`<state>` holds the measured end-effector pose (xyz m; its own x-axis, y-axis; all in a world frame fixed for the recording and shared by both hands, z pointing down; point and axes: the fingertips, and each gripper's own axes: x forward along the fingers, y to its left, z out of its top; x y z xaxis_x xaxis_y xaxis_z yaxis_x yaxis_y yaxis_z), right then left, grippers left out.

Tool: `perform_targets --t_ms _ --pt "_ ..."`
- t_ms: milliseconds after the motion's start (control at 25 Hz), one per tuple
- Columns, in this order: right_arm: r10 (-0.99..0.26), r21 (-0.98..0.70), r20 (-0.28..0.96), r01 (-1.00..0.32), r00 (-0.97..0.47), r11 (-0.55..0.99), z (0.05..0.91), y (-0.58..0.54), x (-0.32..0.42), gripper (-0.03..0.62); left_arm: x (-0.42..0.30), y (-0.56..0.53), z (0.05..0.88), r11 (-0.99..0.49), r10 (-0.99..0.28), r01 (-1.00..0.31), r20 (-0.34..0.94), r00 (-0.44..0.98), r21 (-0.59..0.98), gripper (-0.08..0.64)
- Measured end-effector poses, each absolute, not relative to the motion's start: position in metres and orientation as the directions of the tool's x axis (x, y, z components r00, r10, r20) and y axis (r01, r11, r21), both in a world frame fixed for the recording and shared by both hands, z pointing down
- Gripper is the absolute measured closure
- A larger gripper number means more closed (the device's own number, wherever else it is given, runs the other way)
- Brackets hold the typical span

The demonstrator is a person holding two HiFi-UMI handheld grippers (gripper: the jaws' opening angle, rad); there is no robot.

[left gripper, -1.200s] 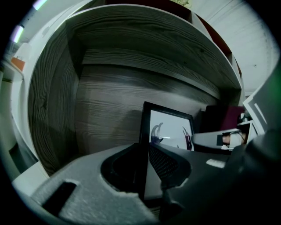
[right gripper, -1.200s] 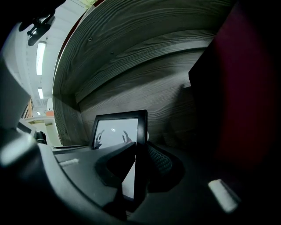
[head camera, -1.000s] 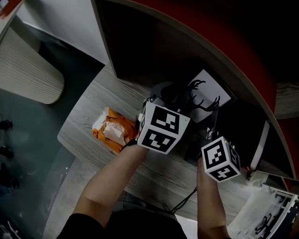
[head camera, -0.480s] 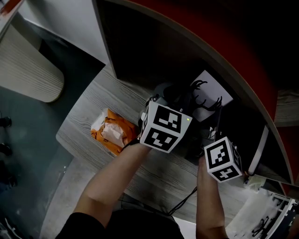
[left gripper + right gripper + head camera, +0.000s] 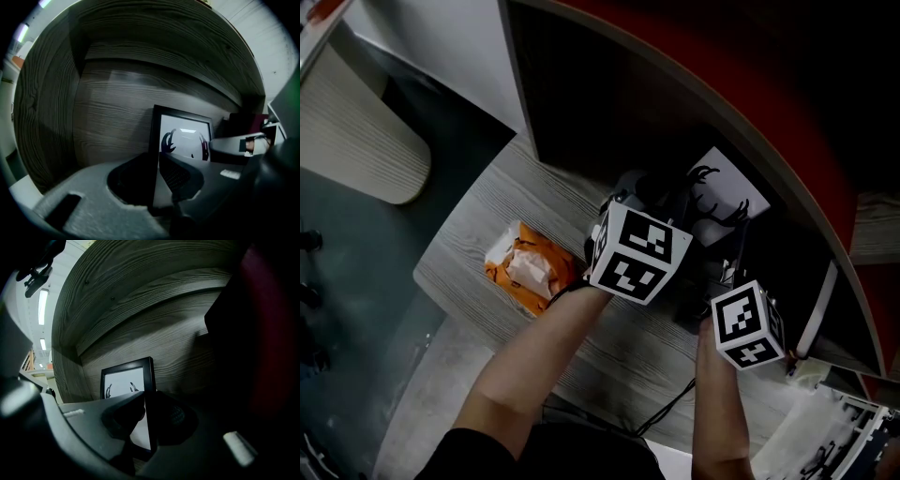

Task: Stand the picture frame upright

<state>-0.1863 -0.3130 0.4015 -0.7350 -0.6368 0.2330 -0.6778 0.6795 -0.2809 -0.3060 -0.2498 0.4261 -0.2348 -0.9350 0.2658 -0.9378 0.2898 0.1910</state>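
Up against the wood panel (image 5: 117, 103), left gripper (image 5: 157, 176) clamps the frame (image 5: 185, 136); right gripper (image 5: 147, 420) pinches its other edge, jaws just loosening slightly.

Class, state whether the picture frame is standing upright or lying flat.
Upright, or nearly: the picture frame shows vertical side edges in both gripper views.

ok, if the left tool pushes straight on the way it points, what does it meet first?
The picture frame: its left edge sits between the left tool's jaws. Beyond it, probably the wood-grain back panel, though depth is unclear.
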Motion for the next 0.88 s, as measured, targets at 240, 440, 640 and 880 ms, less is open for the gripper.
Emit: perform_targets --t_ms 240,440,640,880 --pt "-0.631 -0.263 0.238 -0.675 -0.738 0.690 0.4012 -0.3116 -0.1864 0.526 -0.3045 -0.2492 0.4264 0.283 -0.934 -0.943 0.273 -0.231 0.173 0.492" --pt "-0.619 -0.251 0.242 -0.664 -0.747 0.704 0.4022 -0.3105 -0.1882 0.515 -0.3059 -0.2485 0.4256 0.276 -0.933 -0.946 0.283 -0.221 0.171 0.492" --pt "-0.612 -0.253 0.242 -0.658 -0.753 0.709 0.4031 -0.3076 -0.1888 0.511 -0.3062 -0.2472 0.4256 0.281 -0.931 -0.944 0.289 -0.224 0.173 0.492" --pt "-0.606 -0.247 0.247 -0.654 -0.756 0.715 0.4039 -0.3045 -0.1904 0.509 -0.3066 -0.2456 0.4240 0.282 -0.930 -0.945 0.288 -0.228 0.165 0.482"
